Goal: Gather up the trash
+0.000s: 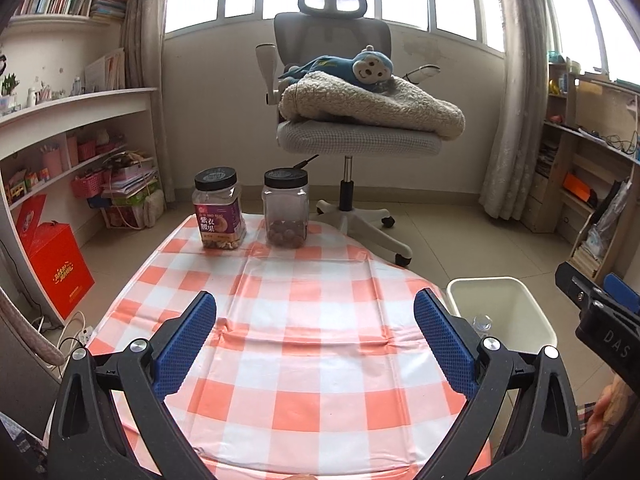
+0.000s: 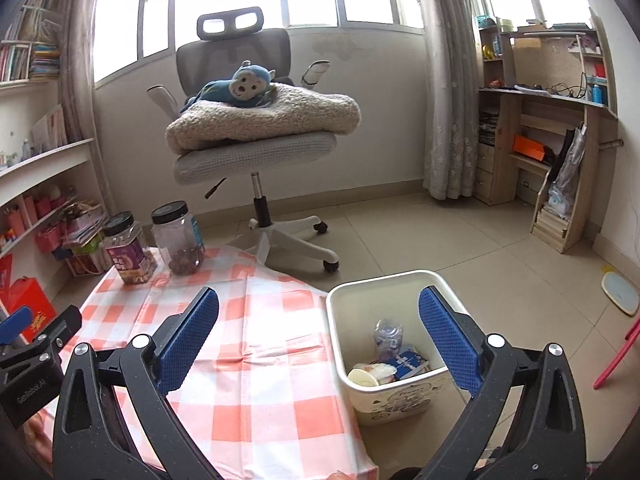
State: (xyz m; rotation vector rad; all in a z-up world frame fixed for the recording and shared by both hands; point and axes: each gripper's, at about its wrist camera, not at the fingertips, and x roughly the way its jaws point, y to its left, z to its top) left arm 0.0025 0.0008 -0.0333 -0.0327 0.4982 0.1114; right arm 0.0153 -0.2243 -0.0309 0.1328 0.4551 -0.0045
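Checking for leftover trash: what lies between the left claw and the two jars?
Only bare checked tablecloth between the left claw and both jars, per the left wrist view.

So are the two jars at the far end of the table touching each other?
Apart. The left wrist view shows tablecloth between the labelled jar and the clear jar.

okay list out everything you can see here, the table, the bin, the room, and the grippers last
table: one, orange-white checked cloth, centre
jars: two, clear with black lids, table's far edge
trash bin: one, cream, on floor right of table
trash in bin: crushed clear bottle, blue packet, pale cup
office chair: one, grey, beyond table
blanket: one, beige, on chair seat
monkey plush: one, blue, on blanket
left gripper: blue pads, open, empty
right gripper: blue pads, open, empty
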